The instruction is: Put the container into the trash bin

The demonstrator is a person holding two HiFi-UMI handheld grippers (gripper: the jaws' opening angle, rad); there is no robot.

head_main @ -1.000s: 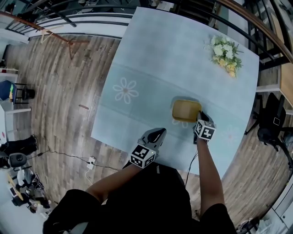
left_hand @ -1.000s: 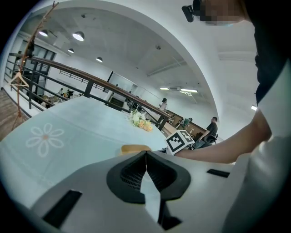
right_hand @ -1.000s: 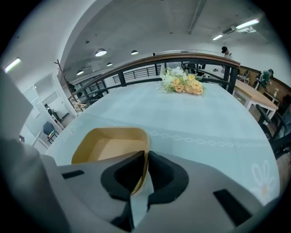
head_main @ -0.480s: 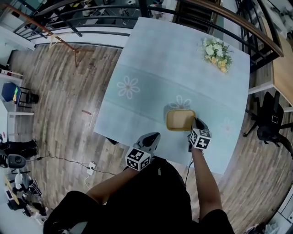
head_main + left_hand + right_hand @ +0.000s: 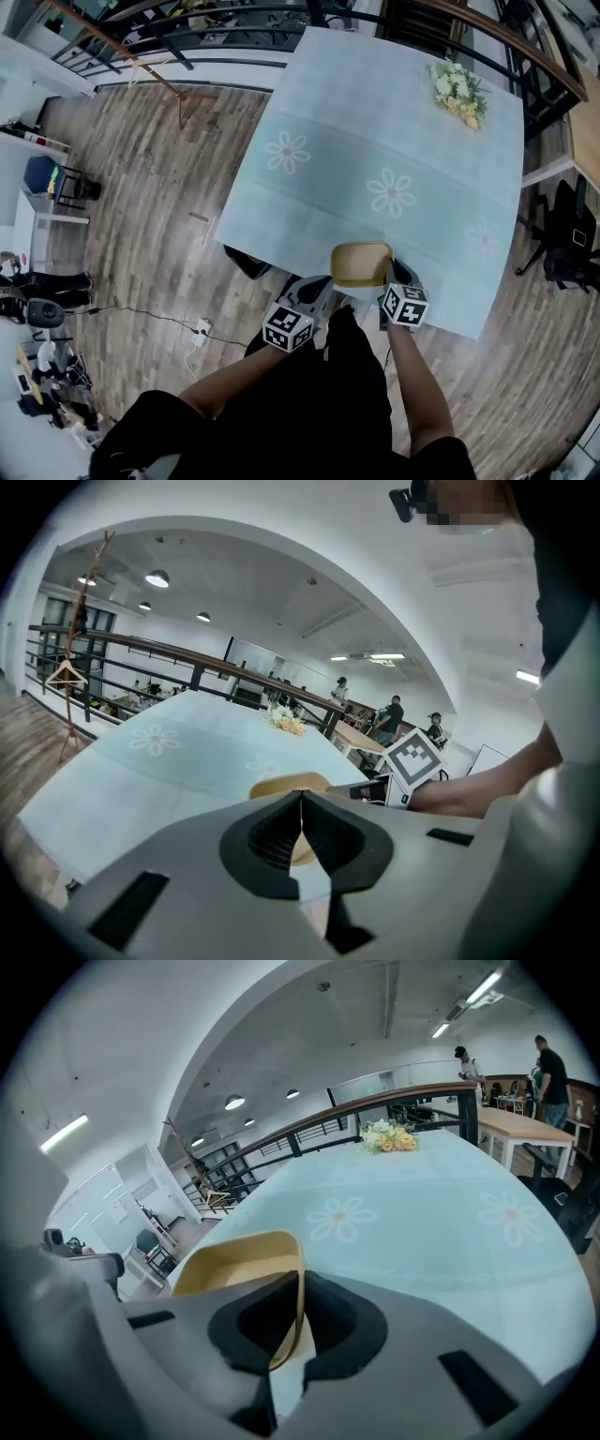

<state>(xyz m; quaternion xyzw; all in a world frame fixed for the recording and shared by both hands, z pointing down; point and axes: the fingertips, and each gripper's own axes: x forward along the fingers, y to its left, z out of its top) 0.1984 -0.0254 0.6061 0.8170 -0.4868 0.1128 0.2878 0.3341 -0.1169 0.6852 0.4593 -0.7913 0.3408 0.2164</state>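
R tongs [image 5: 390, 274] clamped narrow on right wall of yellow container [image 5: 358, 265]; L tongs [image 5: 316, 287] pressed together, nothing between. Since a sec ago the container has come from mid worktop [image 5: 375, 112] to its near edge, both hands drawn in toward the body. Judged: pick-up done, carry under way; bin not identified, dark shape [image 5: 247, 262] under the near-left edge poss. it.

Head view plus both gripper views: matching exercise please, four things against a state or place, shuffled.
1. container
2. flowers
3. left gripper
4. right gripper

A. jaws together, nothing between them
B. far corner of the table
C. yellow, by the table's near edge
D. clamped on a container wall

Pairs: 1-C, 2-B, 3-A, 4-D
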